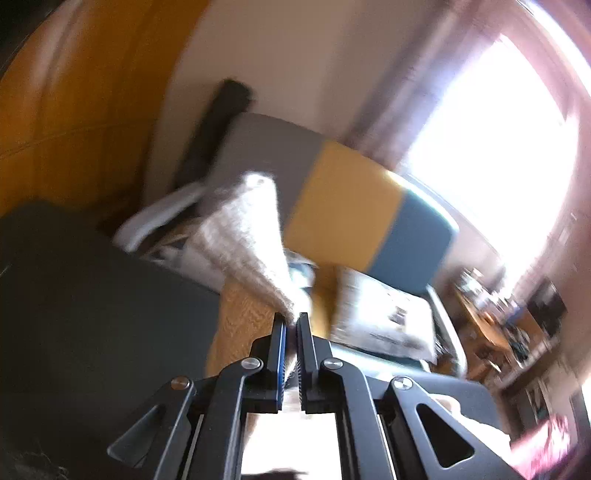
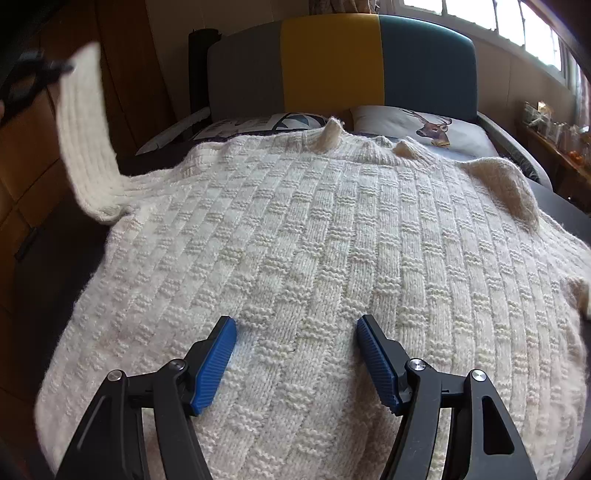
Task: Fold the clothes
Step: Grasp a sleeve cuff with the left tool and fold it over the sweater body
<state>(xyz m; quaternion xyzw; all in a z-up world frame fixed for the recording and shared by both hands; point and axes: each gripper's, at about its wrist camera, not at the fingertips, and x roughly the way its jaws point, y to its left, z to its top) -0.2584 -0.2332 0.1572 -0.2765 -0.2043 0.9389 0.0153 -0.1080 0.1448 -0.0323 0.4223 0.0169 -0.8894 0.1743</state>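
The cream sweater (image 2: pixel 295 240) lies spread flat on the bed (image 2: pixel 554 199), neck toward the headboard (image 2: pixel 332 62). My left gripper (image 1: pixel 291 321) pinches the cuff of one sleeve (image 2: pixel 85 140), lifted high off to the side. My right gripper (image 2: pixel 295 328) hovers over the body, jaws spread and empty. To fold well, I should carry the sleeve straight across the chest, keeping it taut, while my right side pins the body.

Headboard (image 2: pixel 332 62): upholstered in grey, yellow and teal vertical panels. Deer-print pillow (image 2: pixel 417 127) lies at its base. Wooden wardrobe (image 2: pixel 122 74) stands at left. Bright windows (image 2: pixel 480 14) at right admit daylight. Cluttered side shelf (image 2: pixel 554 133) stands below them.
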